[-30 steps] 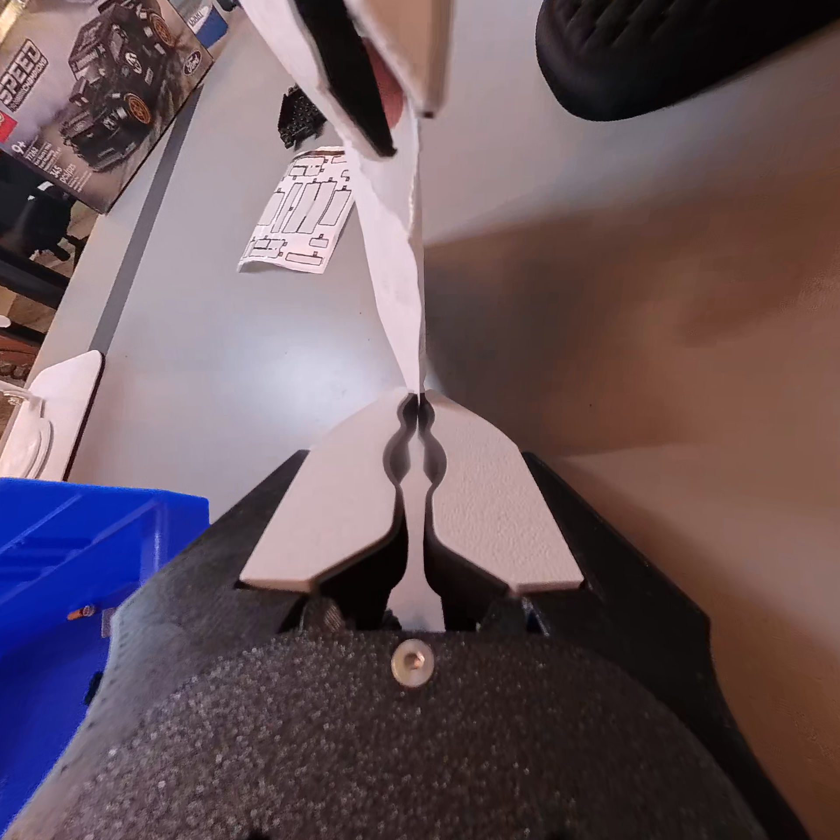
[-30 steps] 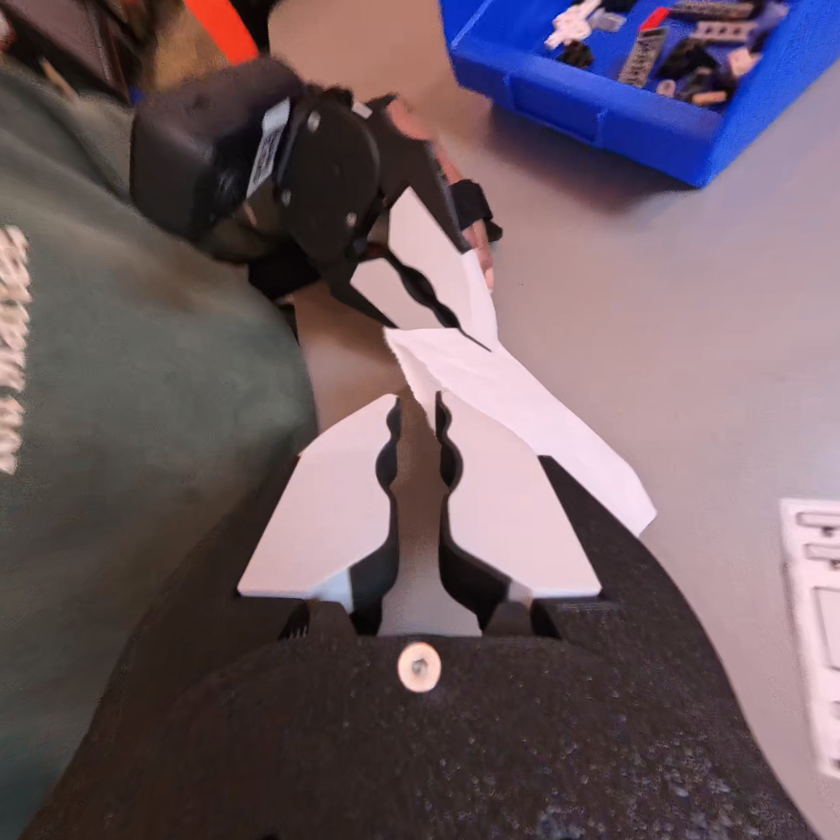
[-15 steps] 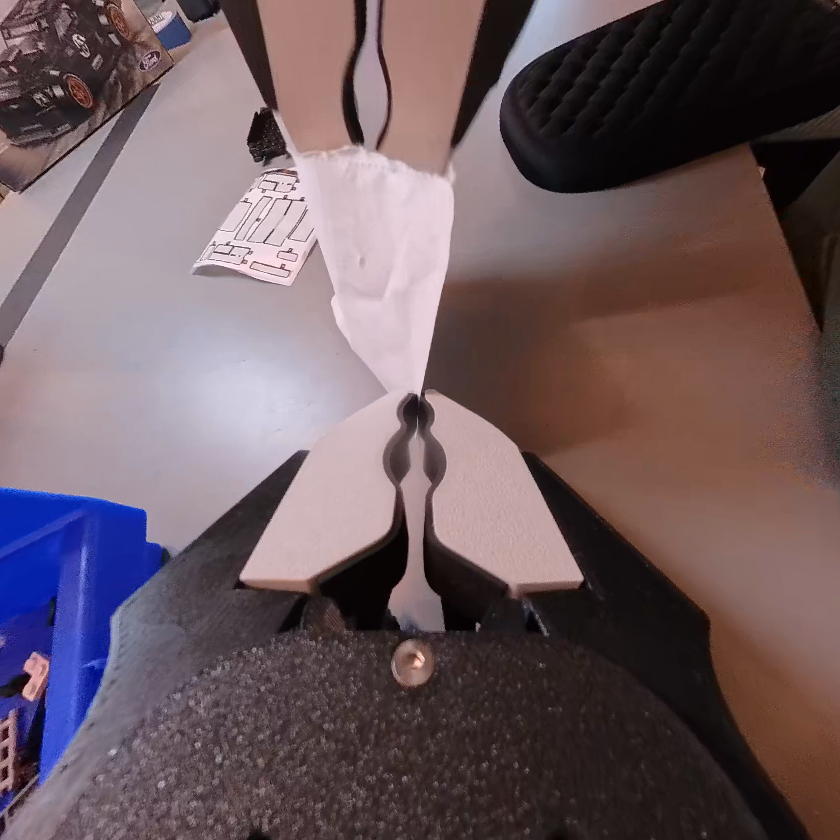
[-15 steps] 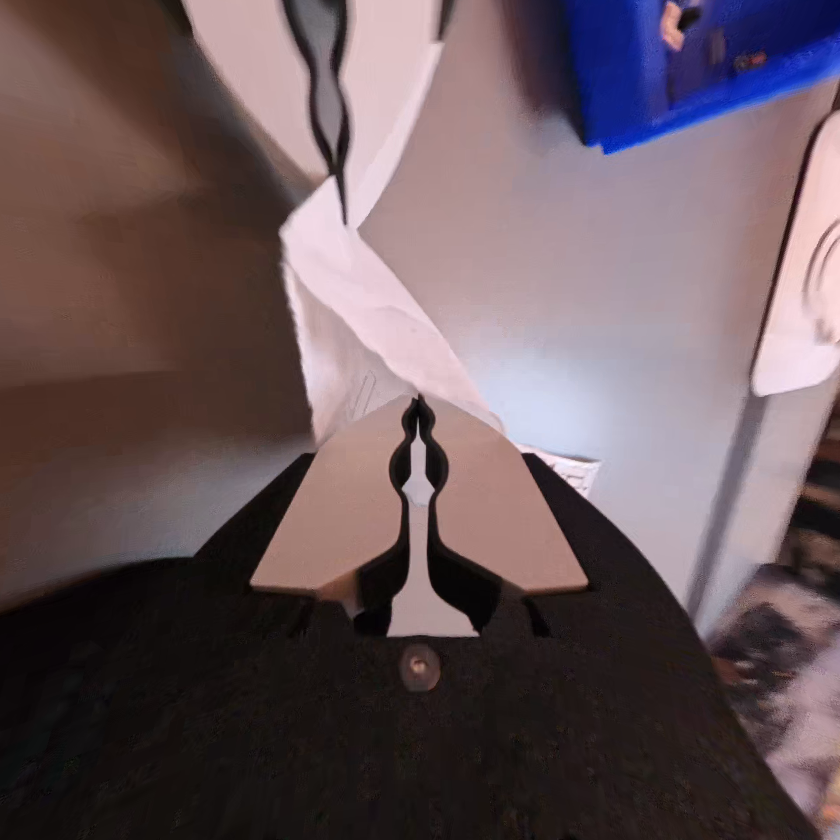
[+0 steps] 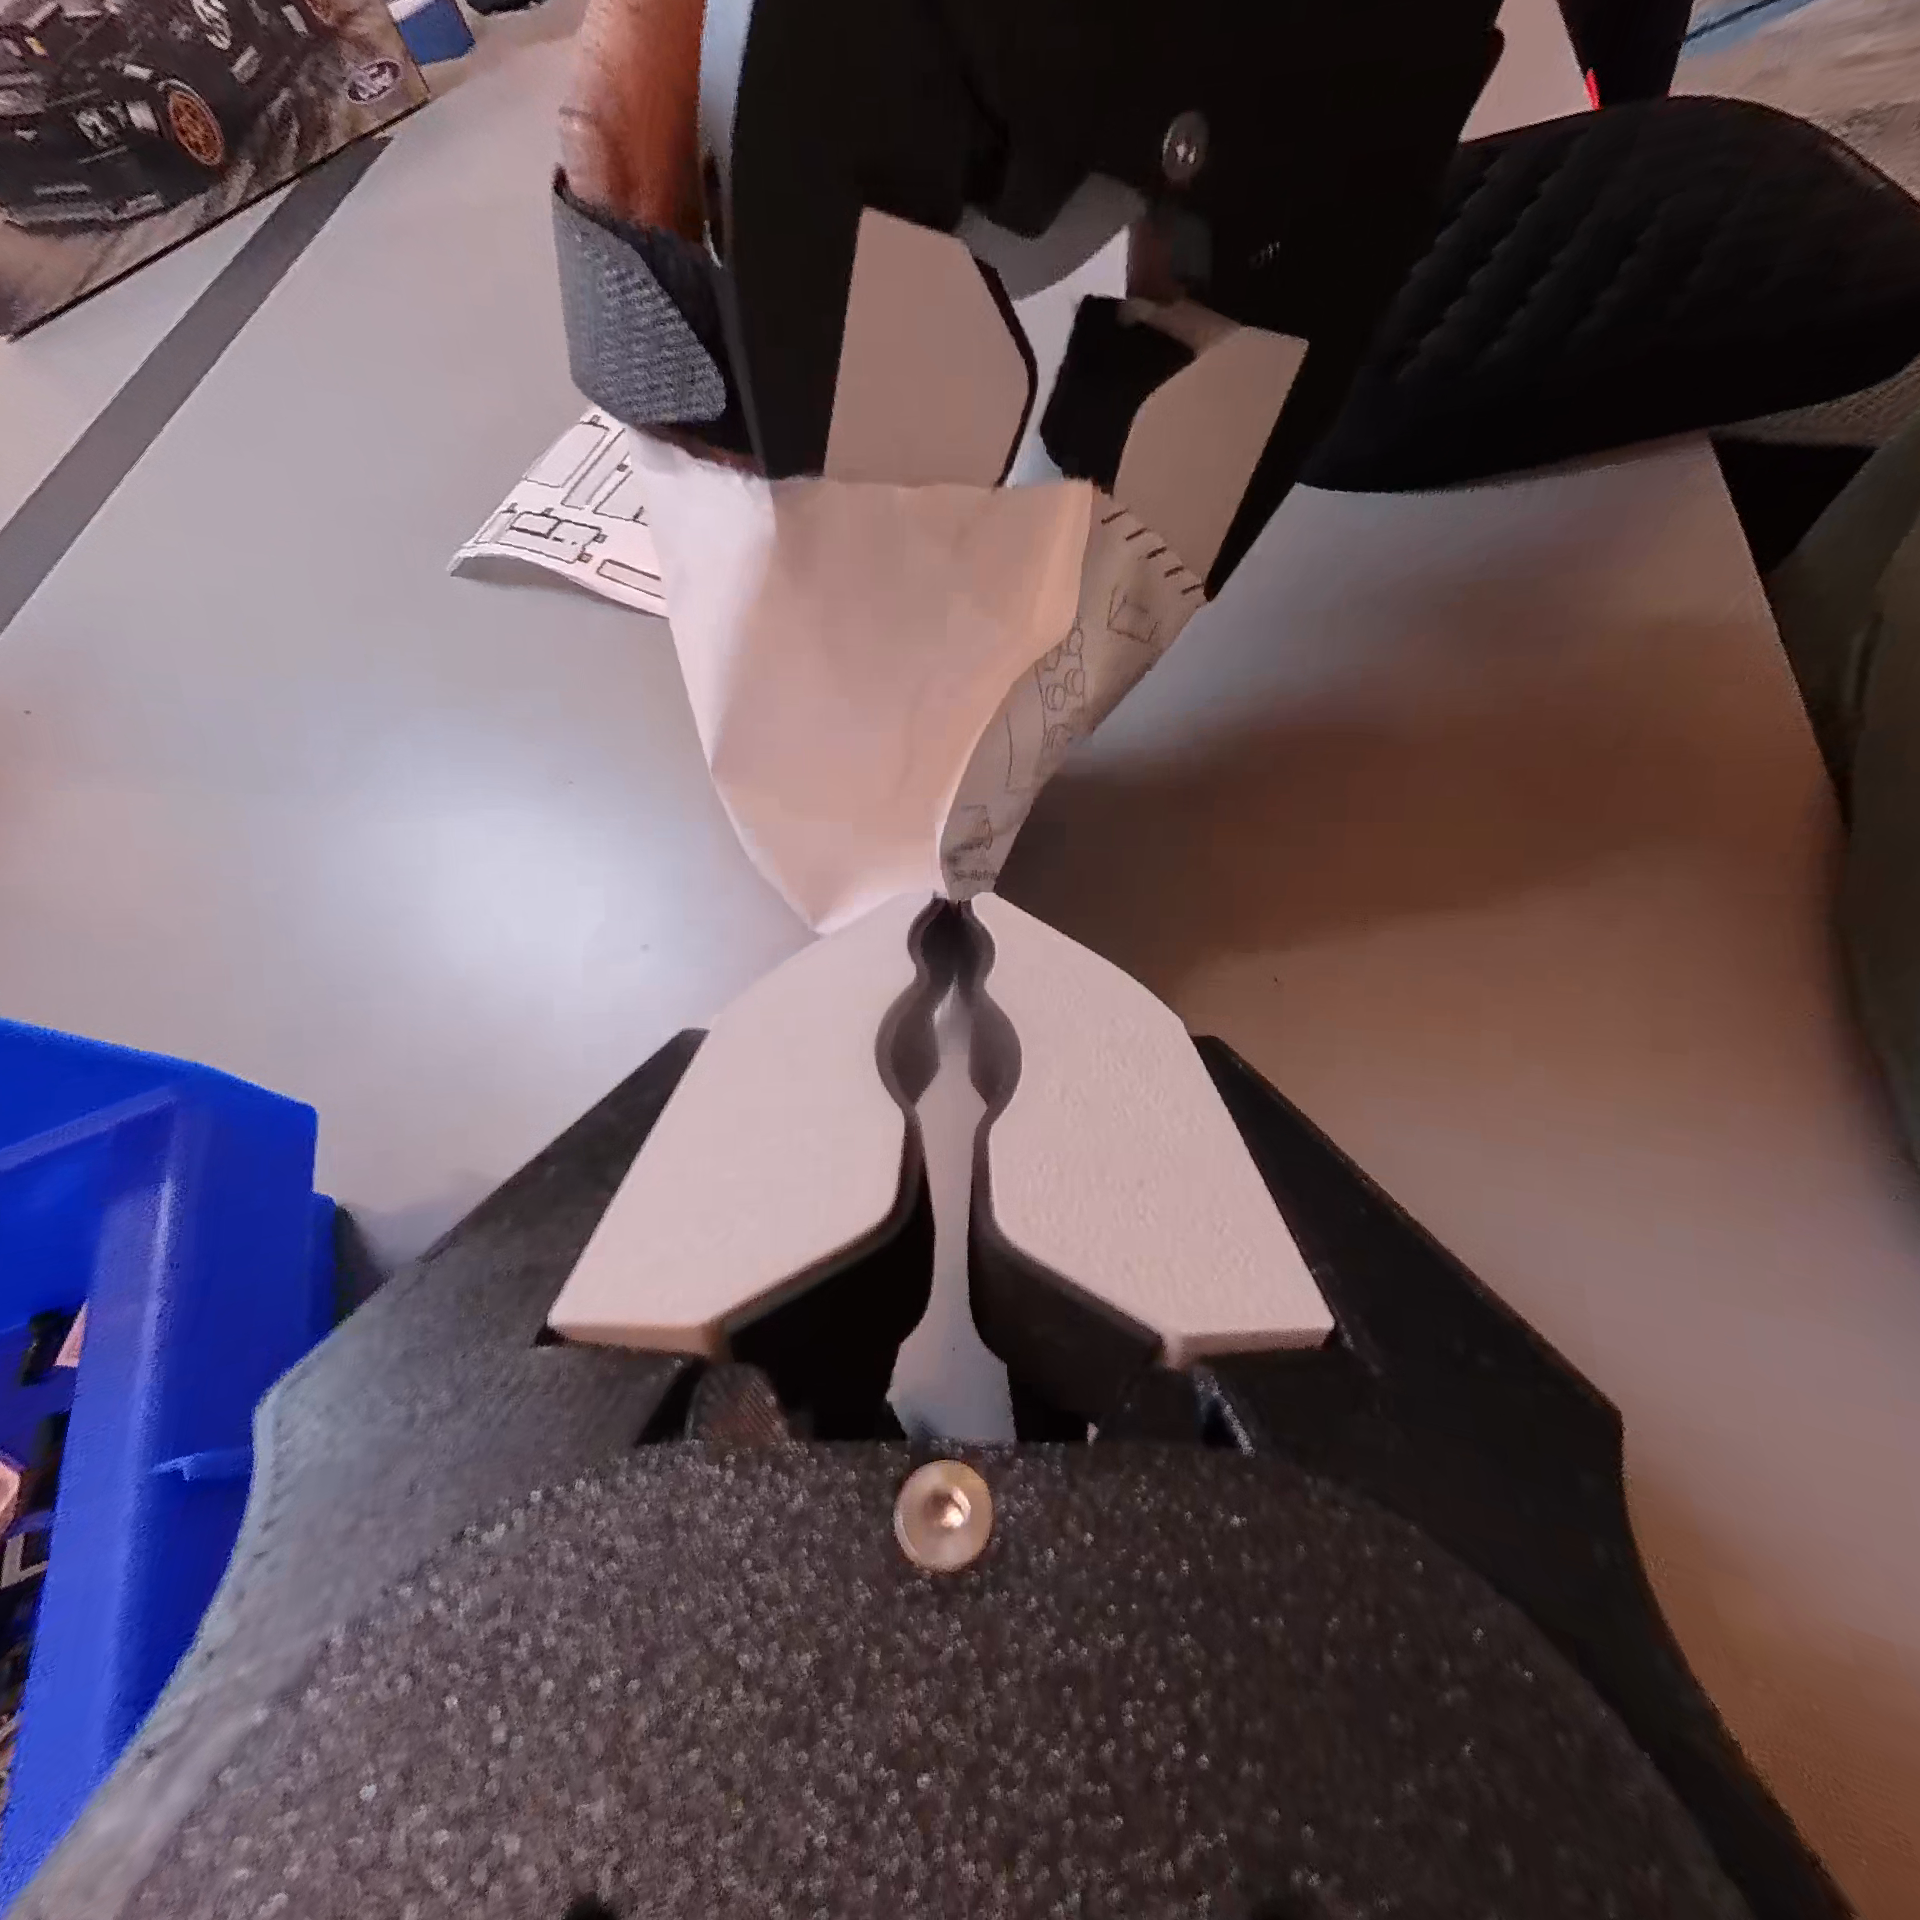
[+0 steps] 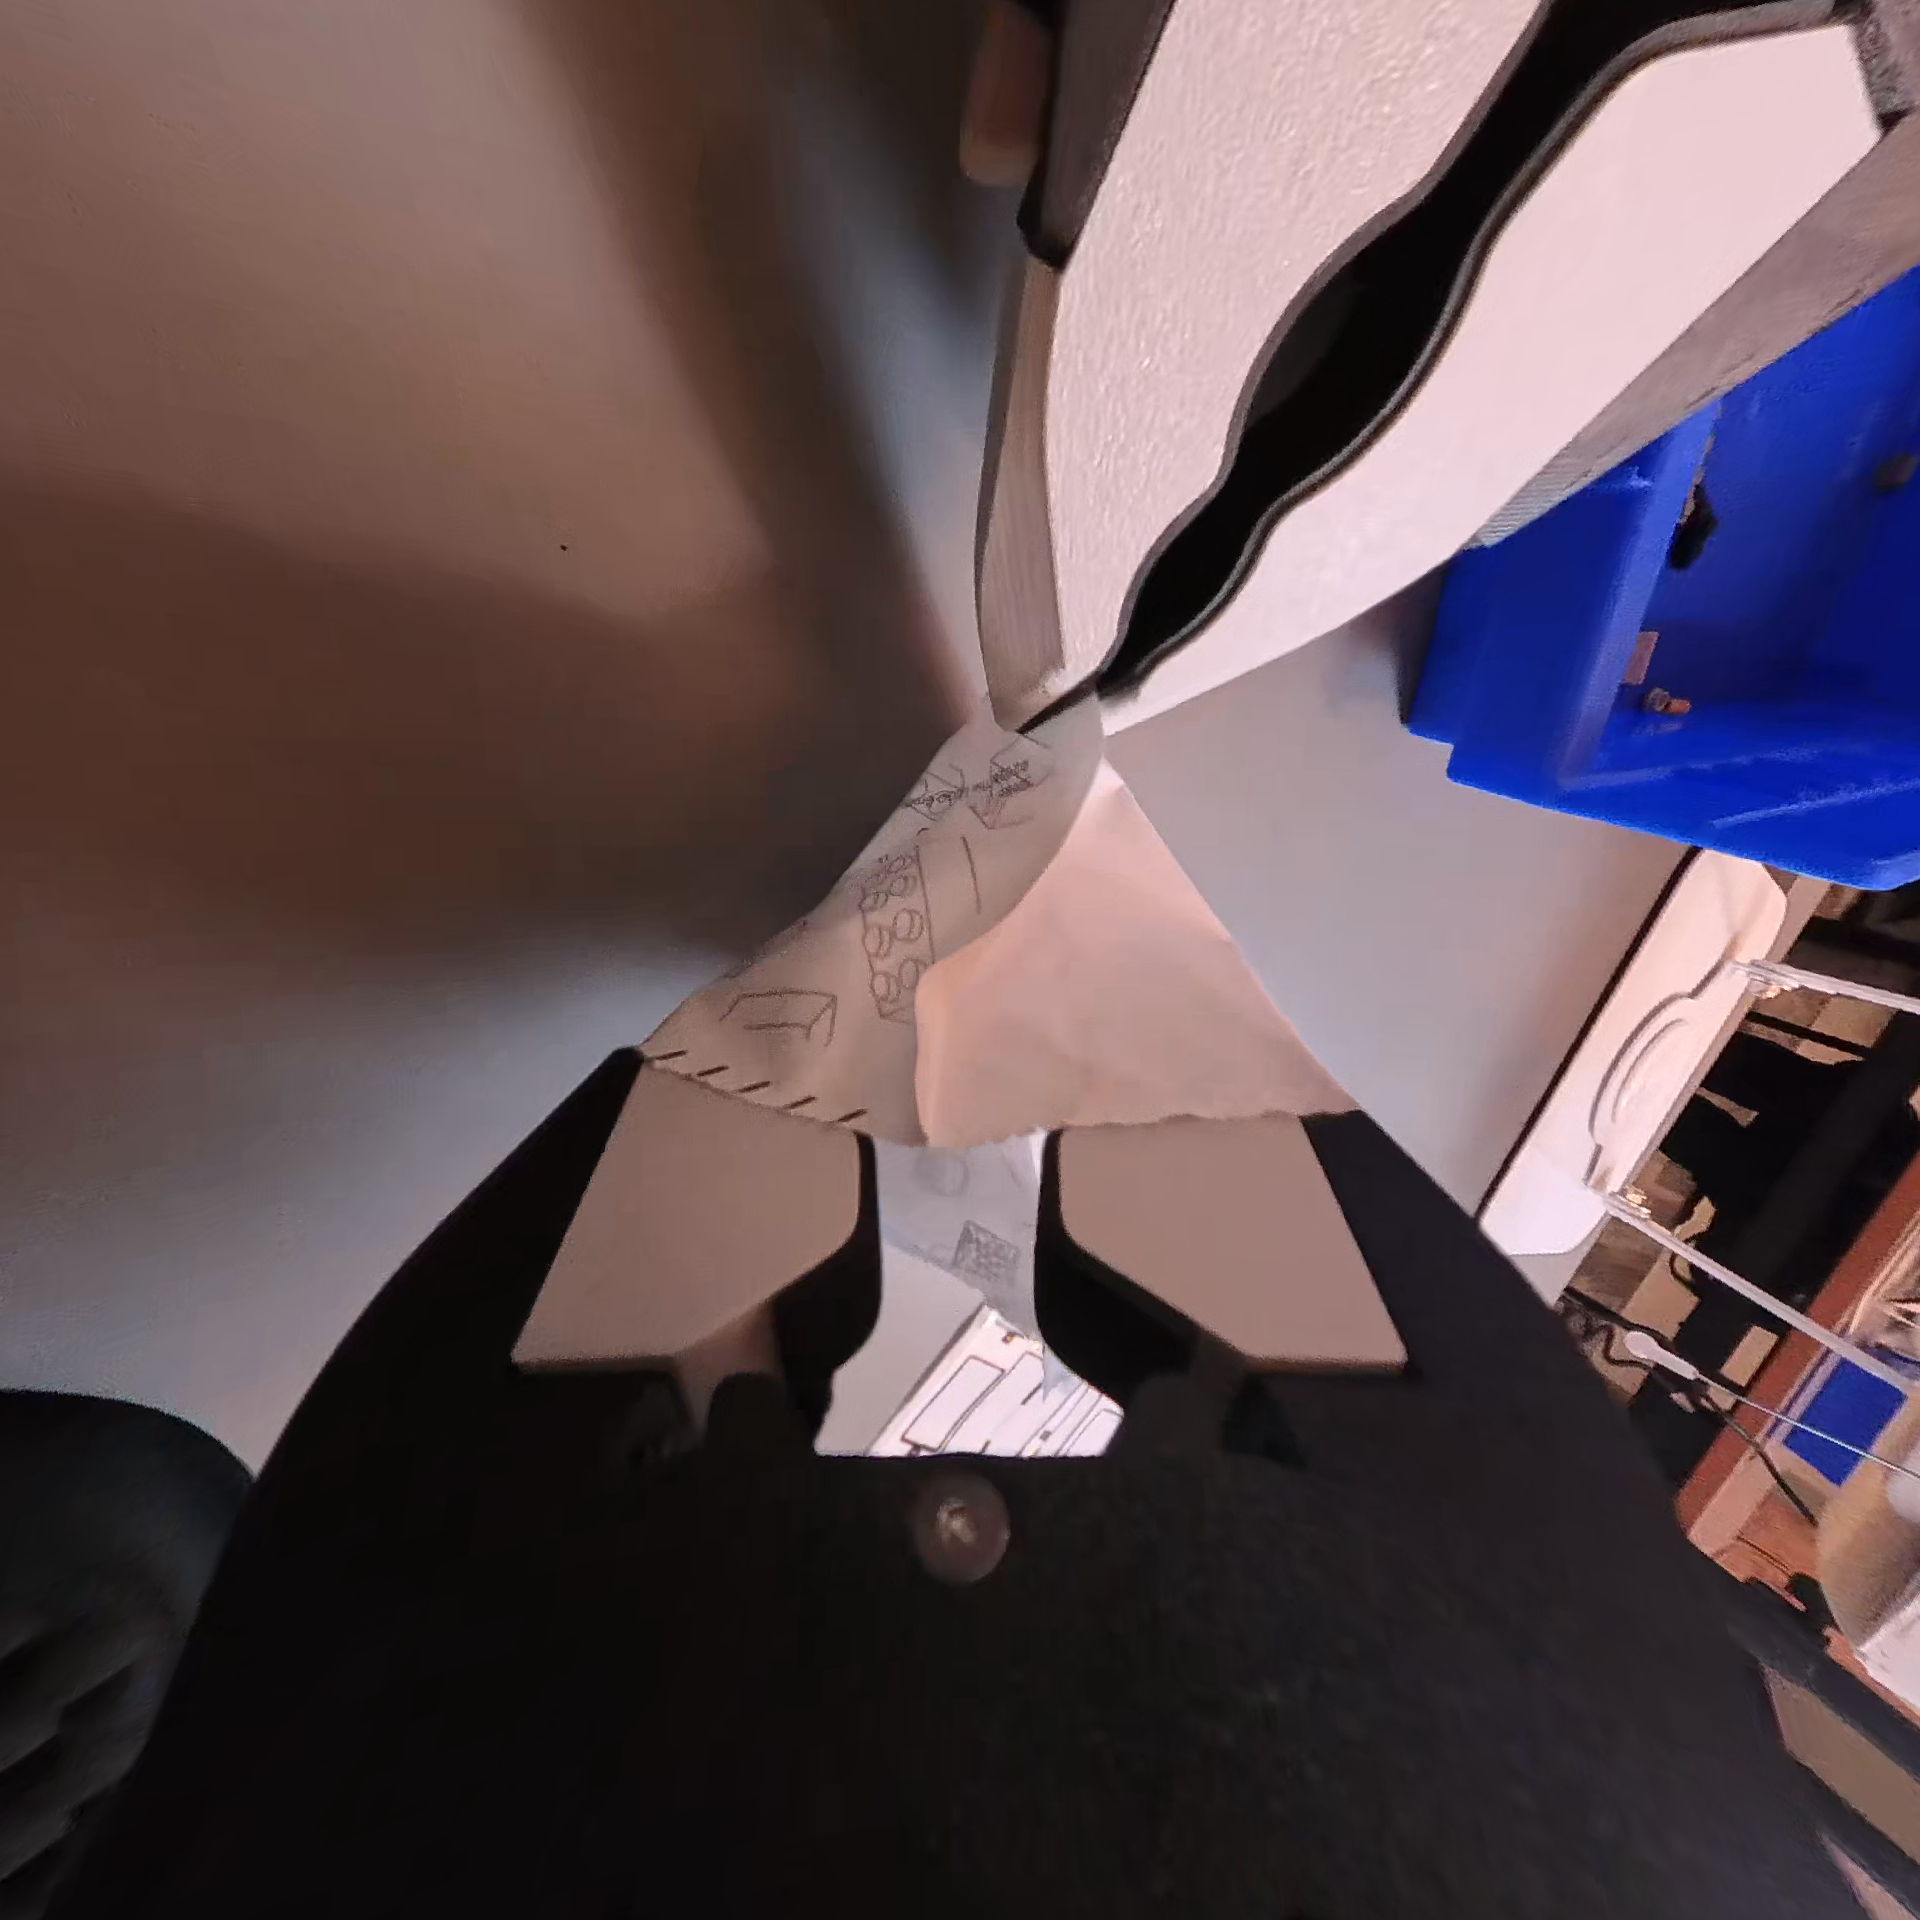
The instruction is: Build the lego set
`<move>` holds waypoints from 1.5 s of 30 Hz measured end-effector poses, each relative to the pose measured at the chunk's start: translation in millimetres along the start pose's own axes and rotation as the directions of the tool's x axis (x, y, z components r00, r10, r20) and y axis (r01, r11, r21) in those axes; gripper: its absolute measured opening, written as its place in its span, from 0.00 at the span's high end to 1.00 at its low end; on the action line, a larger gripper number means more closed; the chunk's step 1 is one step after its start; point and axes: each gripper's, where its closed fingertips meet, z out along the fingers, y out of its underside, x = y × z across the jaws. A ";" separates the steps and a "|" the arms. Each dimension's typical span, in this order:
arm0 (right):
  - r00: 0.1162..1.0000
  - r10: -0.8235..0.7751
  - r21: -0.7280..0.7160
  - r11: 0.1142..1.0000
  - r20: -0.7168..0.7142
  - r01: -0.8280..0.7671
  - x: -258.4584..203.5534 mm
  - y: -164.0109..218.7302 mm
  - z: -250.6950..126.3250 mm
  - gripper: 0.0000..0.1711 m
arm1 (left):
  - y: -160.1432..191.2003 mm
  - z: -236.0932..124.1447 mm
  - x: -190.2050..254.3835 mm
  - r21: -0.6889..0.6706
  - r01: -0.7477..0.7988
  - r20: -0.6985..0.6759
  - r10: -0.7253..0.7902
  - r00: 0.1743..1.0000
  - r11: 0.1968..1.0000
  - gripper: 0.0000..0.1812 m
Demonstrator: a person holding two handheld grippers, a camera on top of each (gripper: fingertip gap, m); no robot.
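My left tongs (image 5: pixel 954 914) are pinched tight at the tips on one corner of a crumpled white paper bag (image 5: pixel 873 675), printed with faint line drawings, right at the centre of the left wrist view. The bag stretches up the frame to my right tongs (image 5: pixel 1049 488), which come in from the top edge with the body cut off. In the right wrist view the bag (image 6: pixel 1091 997) drapes over the tips of the right tongs (image 6: pixel 951 1127), hiding them, so I cannot tell how far they are parted (only the wide rear gap between the fingers shows) or whether they have a grip on the paper. The left tongs (image 6: pixel 1081 707) enter from the upper right there, nipping the bag's far corner.

Whatever is inside the bag is out of sight. Behind it on the grey surface (image 5: pixel 343 790) lies a white sheet of outlined stickers (image 5: pixel 566 520), partly covered by the bag. A blue plastic bin (image 5: pixel 125 1247) is cut off at the lower left; its contents are too dark to make out. The lego box with a black car pictured on it (image 5: pixel 156 94) sits cropped in the upper left corner.
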 end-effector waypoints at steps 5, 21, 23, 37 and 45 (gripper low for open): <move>1.000 0.000 0.015 1.000 -0.001 0.000 0.8 -4.2 3.4 0.80 | -3.5 -1.9 -3.3 0.028 0.039 -0.003 -0.039 0.999 0.999 1.00; 0.995 0.094 0.005 0.996 -0.021 -0.094 14.8 3.1 6.0 0.79 | -4.6 -12.8 -10.2 0.048 0.029 0.000 -0.029 1.000 0.998 1.00; 0.995 0.101 0.017 0.995 -0.011 -0.100 16.6 -1.6 4.7 0.75 | -2.6 -12.9 -13.5 0.041 0.033 0.014 -0.034 0.999 0.999 1.00; 0.988 0.123 0.042 0.991 0.089 -0.127 8.6 -11.1 -0.4 0.74 | 7.0 -6.8 -10.6 -0.002 0.042 -0.009 -0.042 0.999 0.999 1.00; 0.915 0.382 0.236 0.884 0.129 -0.402 33.0 -12.7 -37.2 0.58 | 14.1 -11.0 -19.8 -0.015 0.073 0.007 -0.072 0.997 0.997 1.00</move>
